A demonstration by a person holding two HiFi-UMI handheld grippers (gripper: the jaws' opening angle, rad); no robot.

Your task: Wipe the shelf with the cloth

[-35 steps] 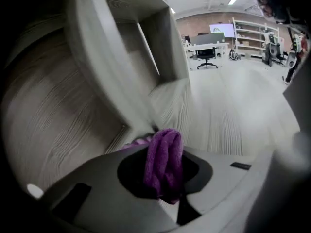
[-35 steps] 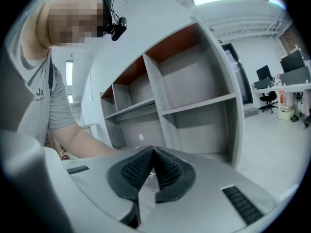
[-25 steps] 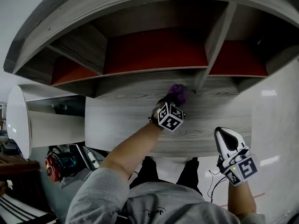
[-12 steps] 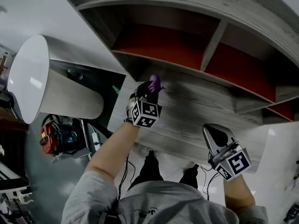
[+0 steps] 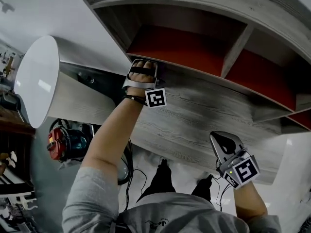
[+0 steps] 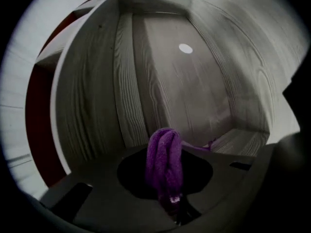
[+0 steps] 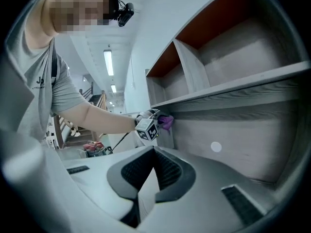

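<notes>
While the purple cloth stands bunched in a thick fold between the jaws of the left claw, which are closed tight on its lower end, its free top lies at the left end of the shelf. It is at or touching the grey board just under the red-backed compartments. The right gripper view shows the same wad against that left corner.

The step in hand looks like a stroke along this board. To do it well, I judge the soft top of the cloth should stay pressed on the wood while the hard jaws stay off it. The stroke should run with the grain toward the right. The wad is narrow (only a small patch can touch at once), so overlapping passes would be needed, with extra care in the corners by the dividers.

The right claw has its jaws together with nothing between them. It hangs low by the shelf's lower right front, well apart from the cloth.

The wood is matt grey with a strong grain, and a small white dot sits on one panel. Upright dividers split the compartments. Left of the shelf stands a white round-ended body, with a red machine and cables below. Strip lights run along the ceiling.
</notes>
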